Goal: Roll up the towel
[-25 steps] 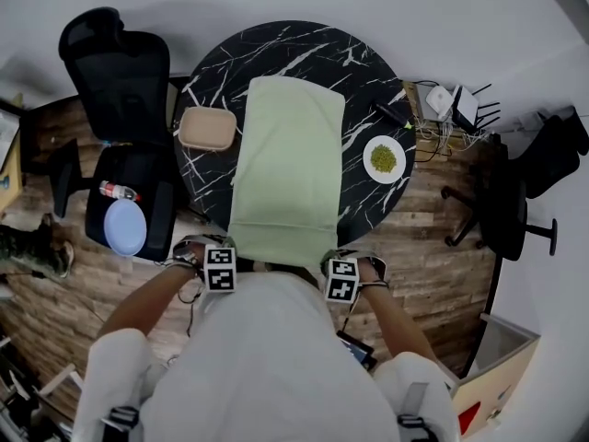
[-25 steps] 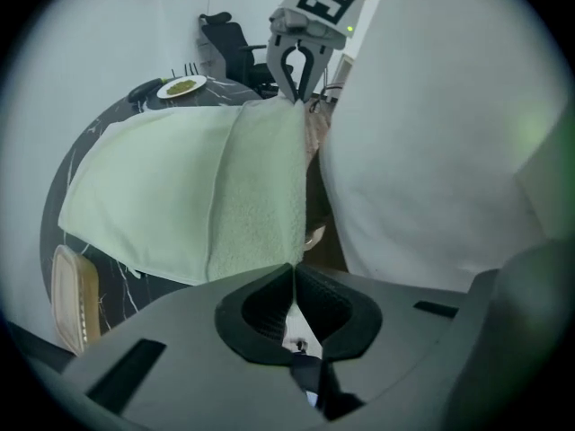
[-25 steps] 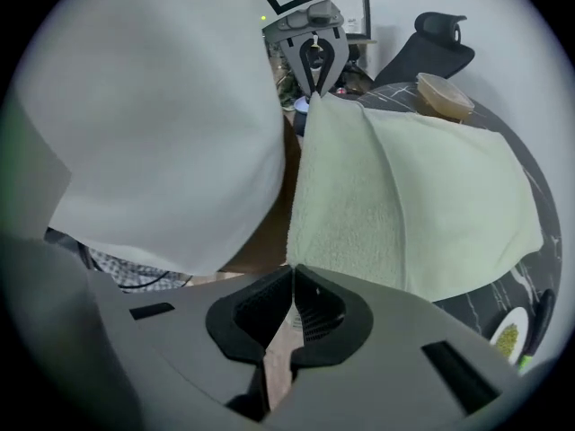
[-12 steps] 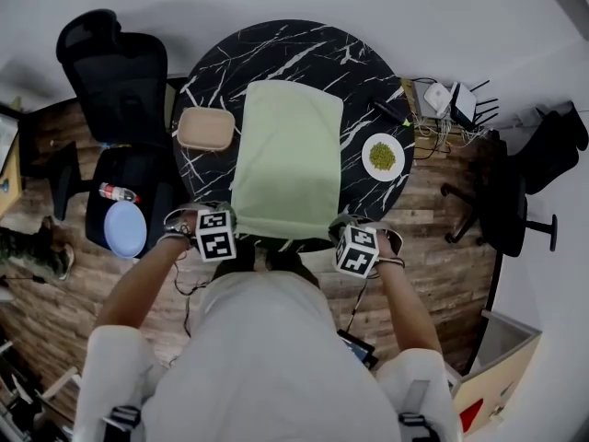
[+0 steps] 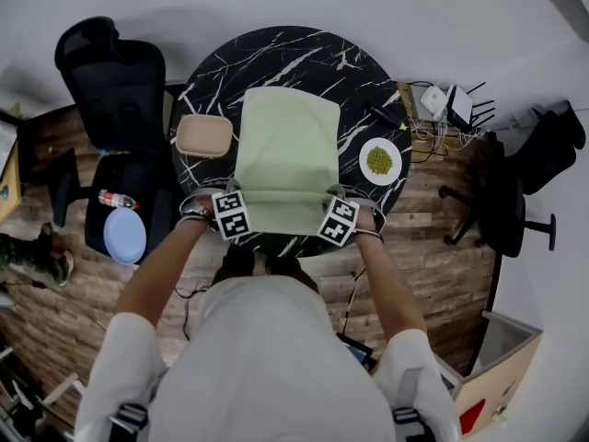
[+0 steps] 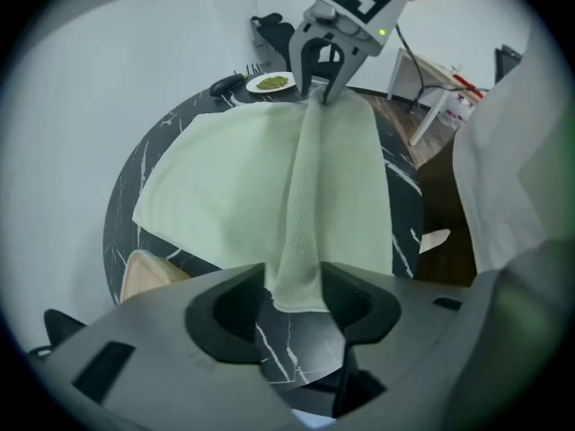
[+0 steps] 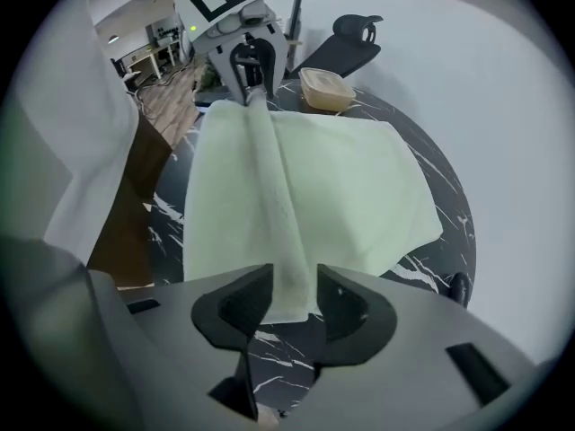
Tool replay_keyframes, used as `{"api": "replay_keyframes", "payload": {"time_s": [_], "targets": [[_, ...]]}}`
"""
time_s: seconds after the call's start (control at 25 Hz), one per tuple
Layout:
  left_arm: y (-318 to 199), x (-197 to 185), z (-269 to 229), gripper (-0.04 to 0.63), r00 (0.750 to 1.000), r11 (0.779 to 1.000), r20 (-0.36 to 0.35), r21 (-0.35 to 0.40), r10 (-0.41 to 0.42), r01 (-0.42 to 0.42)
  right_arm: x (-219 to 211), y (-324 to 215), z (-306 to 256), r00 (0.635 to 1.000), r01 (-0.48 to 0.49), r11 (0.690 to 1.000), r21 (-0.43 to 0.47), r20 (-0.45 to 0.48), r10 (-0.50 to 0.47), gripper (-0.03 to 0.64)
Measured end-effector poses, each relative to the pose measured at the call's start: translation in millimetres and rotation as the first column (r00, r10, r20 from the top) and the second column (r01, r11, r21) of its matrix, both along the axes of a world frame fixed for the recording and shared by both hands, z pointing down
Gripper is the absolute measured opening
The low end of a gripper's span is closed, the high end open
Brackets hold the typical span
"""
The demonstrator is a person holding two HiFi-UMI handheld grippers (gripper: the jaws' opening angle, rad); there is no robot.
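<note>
At the far left a black office chair [image 5: 110, 86] stands beside the table, with a blue plate [image 5: 124, 235] on the dark seat nearer me. Just left of the towel, a tan lidded box [image 5: 204, 136] sits on the round black marble table [image 5: 276, 49].

My left gripper [image 6: 295, 303] points down at the table's near edge. Its jaws have just been opening and now stand a little spread, with the towel's near-left corner between them. Whether the pads are brushing the cloth I can't quite tell.

The pale green towel [image 5: 287, 150] lies along the middle of the table, flat at its far end. Its near edge is drawn up into a narrow ridge that runs from one gripper to the other.

My right gripper [image 7: 295, 308] is at the near-right corner. Its jaws have likewise just been opening and are parted around the ridge's end.

Right of the towel, apart from the cloth, a white plate [image 5: 380, 161] of something green sits by the table's rim.
</note>
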State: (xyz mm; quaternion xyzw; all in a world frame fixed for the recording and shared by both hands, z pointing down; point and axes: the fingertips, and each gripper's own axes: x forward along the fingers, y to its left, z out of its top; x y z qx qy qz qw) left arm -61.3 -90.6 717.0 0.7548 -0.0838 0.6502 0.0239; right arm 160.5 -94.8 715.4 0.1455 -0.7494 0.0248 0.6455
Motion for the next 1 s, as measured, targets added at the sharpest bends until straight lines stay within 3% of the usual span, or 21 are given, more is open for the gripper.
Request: {"api": "replay_keyframes", "payload": {"time_s": [0.04,0.08,0.24,0.36,0.52,0.64,0.92,1.0], "targets": [[0.9,1.0,0.3,0.239,1.0,1.0,-0.019,-0.001,-0.018,0.018,0.9,-0.5,-0.3,1.0,-0.01,1.0,0.011,0.007,0.01,0.155],[1.4,1.4,-0.7,0.273,0.999,0.999,-0.036,-0.002,-0.033,0.033,2.0,-0.9,-2.1,1.0,-0.014,1.0,0.024,0.013,0.013,0.172],[2.1,-0.1,-10.4,0.299,0.997,0.999,-0.067,0.032,-0.028,0.03,5.0,4.0,-15.9,1.0,0.02,0.997,0.076,0.019,-0.021,0.221],[12.8,7.8,-24.2,0.301,0.995,0.998,-0.093,0.053,0.027,-0.023,-7.1,26.6,-28.0,0.993,0.11,0.991,0.079,0.029,-0.113,0.221],[66.4,23.8,-15.8,0.299,0.983,0.987,-0.094,0.003,0.16,-0.16,-28.6,84.1,-11.5,0.974,0.225,0.974,-0.018,0.042,-0.224,0.202],[92.0,23.1,6.9,0.296,0.982,0.982,-0.058,-0.046,0.178,-0.181,-30.9,109.7,9.2,0.967,0.254,0.965,-0.068,0.025,-0.252,0.19],[87.0,19.0,30.4,0.135,0.983,0.983,0.017,-0.032,0.181,-0.18,-25.5,107.6,34.5,0.974,0.223,0.973,-0.059,-0.034,-0.225,0.132],[83.3,18.9,32.5,0.021,0.984,0.984,0.031,-0.013,0.178,-0.177,-25.7,102.2,36.1,0.975,0.214,0.976,-0.037,-0.047,-0.215,0.012]]}}
